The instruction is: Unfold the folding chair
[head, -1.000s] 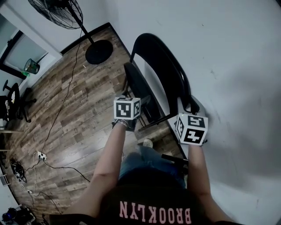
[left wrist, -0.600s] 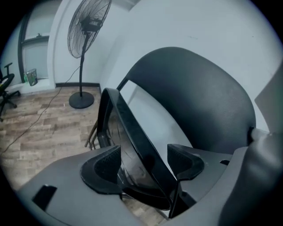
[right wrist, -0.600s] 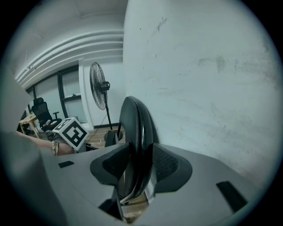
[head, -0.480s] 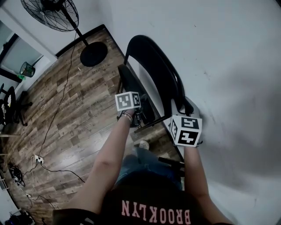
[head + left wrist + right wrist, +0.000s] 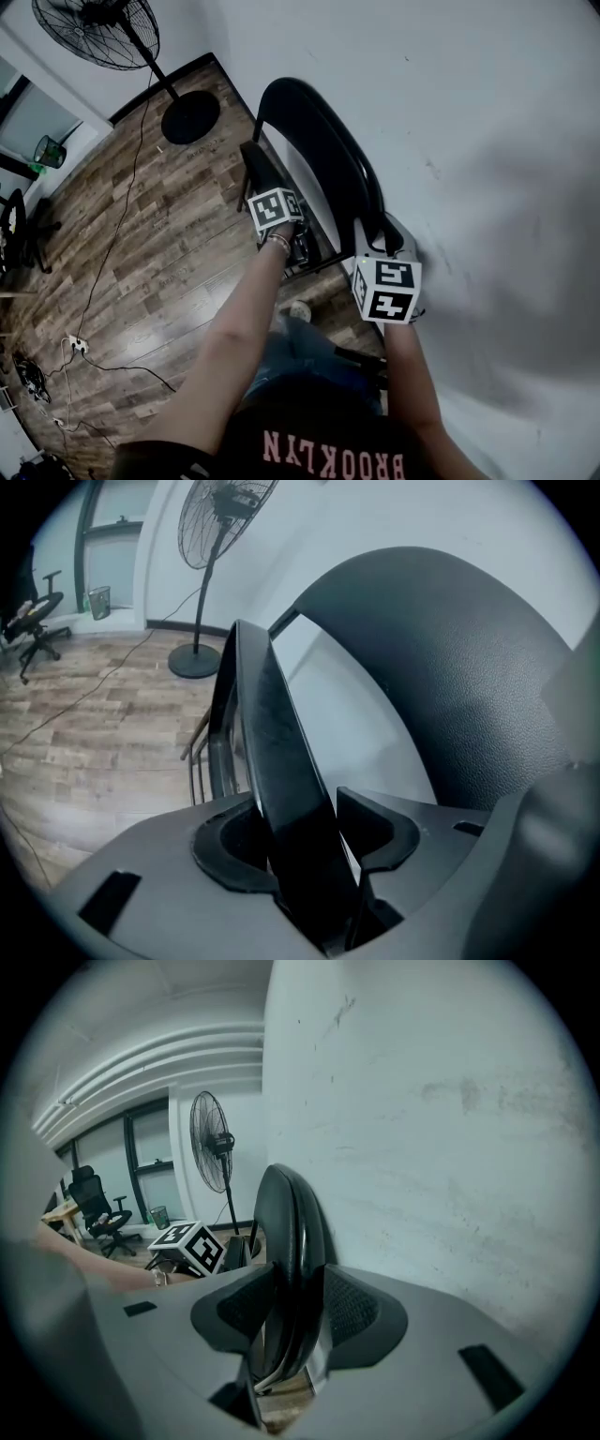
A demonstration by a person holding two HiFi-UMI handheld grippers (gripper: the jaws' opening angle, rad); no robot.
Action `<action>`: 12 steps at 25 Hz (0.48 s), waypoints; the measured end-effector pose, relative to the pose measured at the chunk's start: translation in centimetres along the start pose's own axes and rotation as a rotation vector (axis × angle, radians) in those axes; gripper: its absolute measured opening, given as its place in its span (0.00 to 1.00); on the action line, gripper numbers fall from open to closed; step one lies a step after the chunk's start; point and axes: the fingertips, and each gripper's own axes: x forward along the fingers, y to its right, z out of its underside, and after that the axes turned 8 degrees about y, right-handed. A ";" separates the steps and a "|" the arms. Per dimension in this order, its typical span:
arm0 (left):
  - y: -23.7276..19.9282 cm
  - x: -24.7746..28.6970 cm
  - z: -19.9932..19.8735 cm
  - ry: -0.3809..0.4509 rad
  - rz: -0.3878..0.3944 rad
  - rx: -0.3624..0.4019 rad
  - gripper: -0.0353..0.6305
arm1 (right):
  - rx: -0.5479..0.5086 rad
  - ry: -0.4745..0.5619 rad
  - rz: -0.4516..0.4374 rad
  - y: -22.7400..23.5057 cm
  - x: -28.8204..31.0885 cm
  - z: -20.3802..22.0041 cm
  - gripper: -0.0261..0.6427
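Observation:
A black folding chair leans folded against the white wall, its curved backrest (image 5: 319, 141) uppermost and its flat seat (image 5: 267, 178) in front. My right gripper (image 5: 375, 236) is shut on the backrest (image 5: 291, 1213) near its lower end; the pads press both faces. My left gripper (image 5: 298, 246) has come down onto the near edge of the seat (image 5: 272, 733). Its jaws have just been closing, and the seat edge now sits pinched between the pads of the left gripper (image 5: 309, 832). The left gripper's marker cube (image 5: 192, 1244) shows in the right gripper view.
A standing fan (image 5: 94, 33) with a round base (image 5: 189, 117) stands on the wooden floor behind the chair. Cables (image 5: 122, 244) and a power strip (image 5: 70, 344) lie to the left. An office chair (image 5: 19, 225) is at the far left. The wall (image 5: 469, 141) fills the right.
My left gripper has gone down and forward from beside the chair to the seat's edge, rolled, and closed round it. The right gripper has kept its hold on the backrest.

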 end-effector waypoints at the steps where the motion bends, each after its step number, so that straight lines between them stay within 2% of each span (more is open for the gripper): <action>1: 0.1 0.3 0.0 -0.002 -0.007 0.007 0.34 | -0.002 0.002 0.000 0.1 0.1 0.0 0.28; 3: 0.0 0.6 0.2 -0.006 -0.019 0.006 0.34 | -0.005 0.006 0.000 0.1 0.1 0.1 0.28; 7: -0.4 0.6 0.6 0.002 -0.021 -0.066 0.30 | 0.006 0.004 -0.003 0.0 0.0 0.1 0.28; 10: -0.2 0.8 0.6 -0.021 -0.036 -0.031 0.29 | 0.017 0.004 0.001 0.2 0.0 0.1 0.28; 12: -0.2 0.7 0.7 -0.024 -0.036 -0.036 0.29 | 0.022 0.009 0.002 0.2 -0.1 0.0 0.28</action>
